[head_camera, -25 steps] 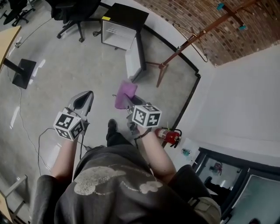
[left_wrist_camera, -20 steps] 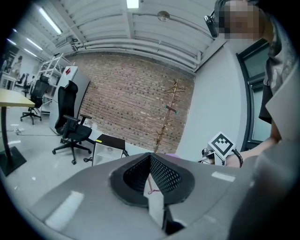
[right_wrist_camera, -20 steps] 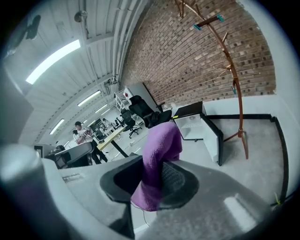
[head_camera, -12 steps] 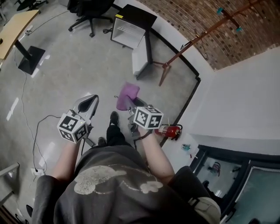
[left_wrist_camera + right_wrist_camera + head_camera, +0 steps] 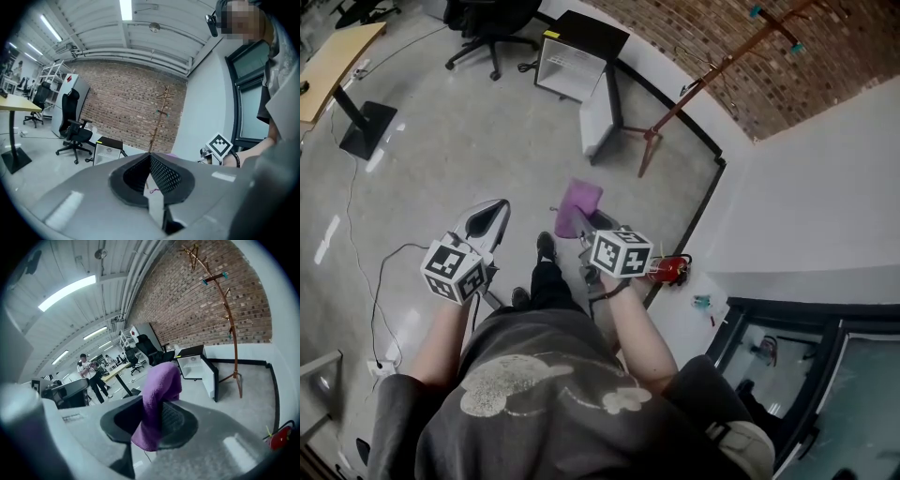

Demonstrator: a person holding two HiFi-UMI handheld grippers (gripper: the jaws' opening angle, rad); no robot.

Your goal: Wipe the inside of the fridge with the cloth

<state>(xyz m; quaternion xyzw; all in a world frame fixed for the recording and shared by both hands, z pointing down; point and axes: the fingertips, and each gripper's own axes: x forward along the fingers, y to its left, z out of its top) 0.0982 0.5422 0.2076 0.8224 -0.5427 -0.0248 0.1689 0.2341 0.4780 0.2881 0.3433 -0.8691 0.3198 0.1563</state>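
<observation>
Person standing on grey floor [image 5: 441, 159], right gripper [image 5: 154, 420] clamped on purple cloth [image 5: 159, 390] that sticks up from its jaws, left gripper [image 5: 150, 176] closed with nothing between, open mini fridge [image 5: 567, 66] by brick wall [image 5: 703, 42], well apart from both.

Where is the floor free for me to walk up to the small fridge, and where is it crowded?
The wide bare floor between the desk base and the open fridge door is free. It is crowded to the right of the fridge, by the coat rack, and near the office chair.
</observation>
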